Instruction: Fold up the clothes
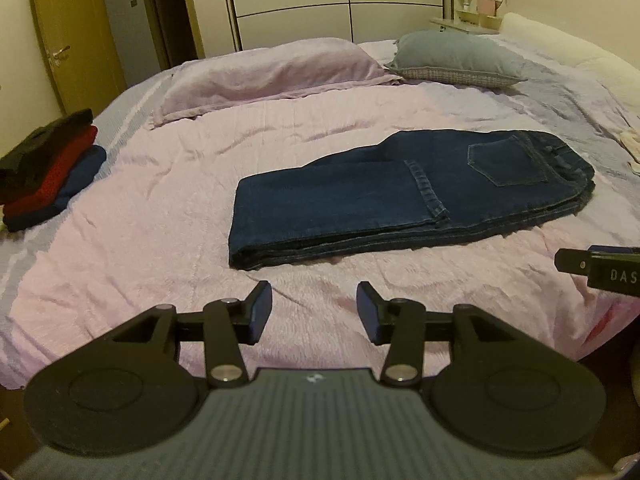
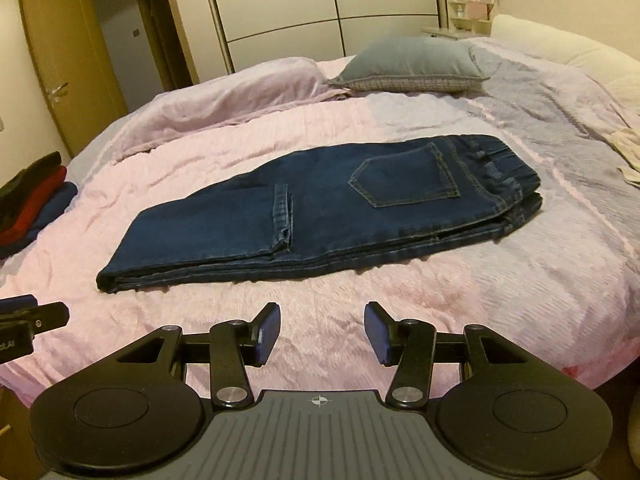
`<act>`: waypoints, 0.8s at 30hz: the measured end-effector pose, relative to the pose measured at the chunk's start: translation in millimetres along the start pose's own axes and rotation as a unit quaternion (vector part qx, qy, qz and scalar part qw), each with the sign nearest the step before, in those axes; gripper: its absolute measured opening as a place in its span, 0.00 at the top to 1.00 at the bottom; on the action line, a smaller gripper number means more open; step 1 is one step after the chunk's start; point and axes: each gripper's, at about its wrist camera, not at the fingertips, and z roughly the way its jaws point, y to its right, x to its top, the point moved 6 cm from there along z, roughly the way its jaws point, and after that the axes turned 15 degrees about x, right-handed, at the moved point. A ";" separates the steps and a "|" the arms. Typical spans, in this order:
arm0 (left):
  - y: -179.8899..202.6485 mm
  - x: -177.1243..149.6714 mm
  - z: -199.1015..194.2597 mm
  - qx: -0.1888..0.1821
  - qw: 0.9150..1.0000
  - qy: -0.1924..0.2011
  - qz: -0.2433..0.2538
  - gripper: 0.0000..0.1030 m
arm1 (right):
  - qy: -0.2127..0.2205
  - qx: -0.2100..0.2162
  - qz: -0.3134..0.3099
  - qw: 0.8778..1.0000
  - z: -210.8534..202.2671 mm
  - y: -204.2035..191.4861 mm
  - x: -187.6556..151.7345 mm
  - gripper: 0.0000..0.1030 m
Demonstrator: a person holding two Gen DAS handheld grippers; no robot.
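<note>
Jeans, dark blue denim, folded (image 1: 400, 196), lie on the pink-covered bed (image 1: 160, 216); my left claw (image 1: 315, 312) and right claw (image 2: 322, 332) hover above, both apart and empty.

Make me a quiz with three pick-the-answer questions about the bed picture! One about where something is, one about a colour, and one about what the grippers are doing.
1. Where does the pile of folded clothes sit?
A. near the left edge of the pink bedspread
B. on the grey pillow
C. on top of the jeans

2. What colour is the middle piece in that pile?
A. yellow
B. red
C. white

3. What are the left gripper and right gripper holding?
A. a sock
B. the jeans
C. nothing

Answers:
1 A, the pile lies at the bed's left side, away from the folded dark blue denim jeans.
2 B, a red layer shows between a black one and a dark blue one.
3 C, both pairs of jaws stand apart over bare bedspread, short of the jeans.
</note>
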 end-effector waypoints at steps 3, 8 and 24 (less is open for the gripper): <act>1.5 -4.2 -7.9 -0.001 1.000 0.004 0.003 0.58 | 0.004 -0.004 0.004 1.000 -8.8 3.6 -4.2 0.51; 10.6 -8.3 -14.3 -0.019 1.000 0.010 0.012 0.58 | 0.005 -0.013 0.009 1.000 -15.9 9.9 -8.7 0.50; 15.9 0.6 42.1 -0.055 0.998 0.000 -0.012 0.56 | -0.037 -0.033 0.033 0.998 34.3 40.5 -5.1 0.50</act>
